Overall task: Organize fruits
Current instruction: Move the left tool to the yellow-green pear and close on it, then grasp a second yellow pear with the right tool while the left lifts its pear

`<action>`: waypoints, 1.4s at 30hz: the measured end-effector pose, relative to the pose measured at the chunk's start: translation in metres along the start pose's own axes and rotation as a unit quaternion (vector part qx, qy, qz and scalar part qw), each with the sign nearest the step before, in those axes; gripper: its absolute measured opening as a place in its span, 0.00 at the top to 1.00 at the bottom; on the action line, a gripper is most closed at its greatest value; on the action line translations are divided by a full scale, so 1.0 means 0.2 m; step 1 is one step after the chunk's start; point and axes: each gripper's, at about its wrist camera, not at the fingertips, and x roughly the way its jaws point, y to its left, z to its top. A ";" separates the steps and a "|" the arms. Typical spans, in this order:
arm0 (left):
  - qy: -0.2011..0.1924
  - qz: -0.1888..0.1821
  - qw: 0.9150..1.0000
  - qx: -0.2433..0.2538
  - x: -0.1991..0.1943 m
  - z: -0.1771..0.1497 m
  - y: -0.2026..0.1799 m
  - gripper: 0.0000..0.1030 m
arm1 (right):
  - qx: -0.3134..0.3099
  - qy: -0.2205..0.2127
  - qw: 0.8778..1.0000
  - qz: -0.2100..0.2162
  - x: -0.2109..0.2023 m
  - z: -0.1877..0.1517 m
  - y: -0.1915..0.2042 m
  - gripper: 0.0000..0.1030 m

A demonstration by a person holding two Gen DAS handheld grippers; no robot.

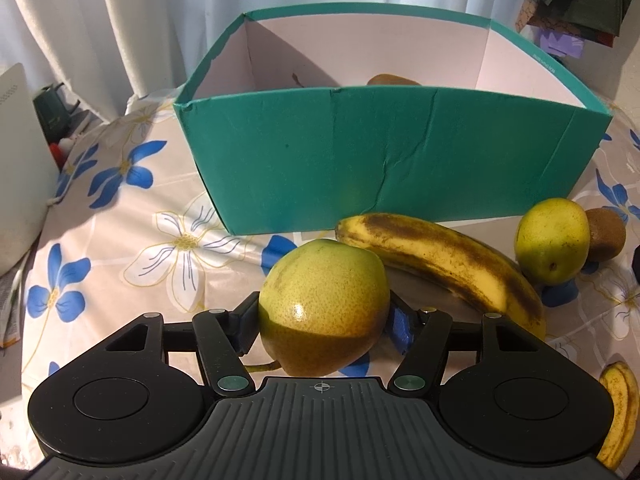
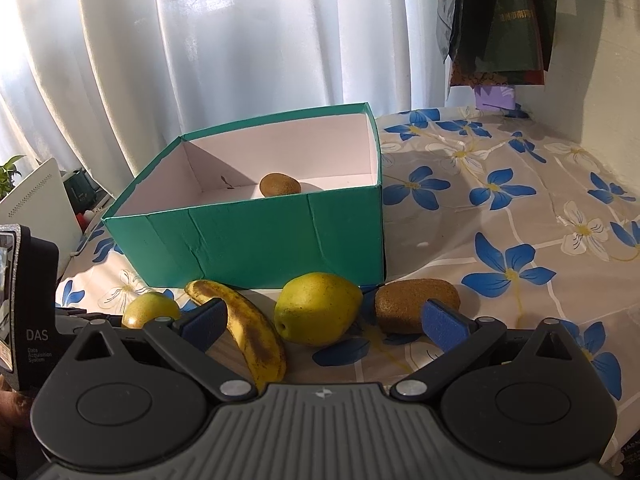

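On the floral tablecloth by white curtains, left tongs pinch a pear; right tongs spread.

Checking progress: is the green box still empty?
No. One kiwi already lies on the white floor of the green box.

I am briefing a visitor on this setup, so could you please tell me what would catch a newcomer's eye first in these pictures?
The big teal box dominates the middle of the flowered tablecloth, with one kiwi already inside. In front of it lie a spotted banana, a second pear and another kiwi. Nearest the camera, the left tongs are closed on a yellow-green pear, while the right tongs stand open.
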 end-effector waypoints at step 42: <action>-0.085 -0.004 0.996 -0.026 -0.42 0.03 0.02 0.34 | -0.043 0.039 0.998 -0.003 0.41 0.02 0.07 0.23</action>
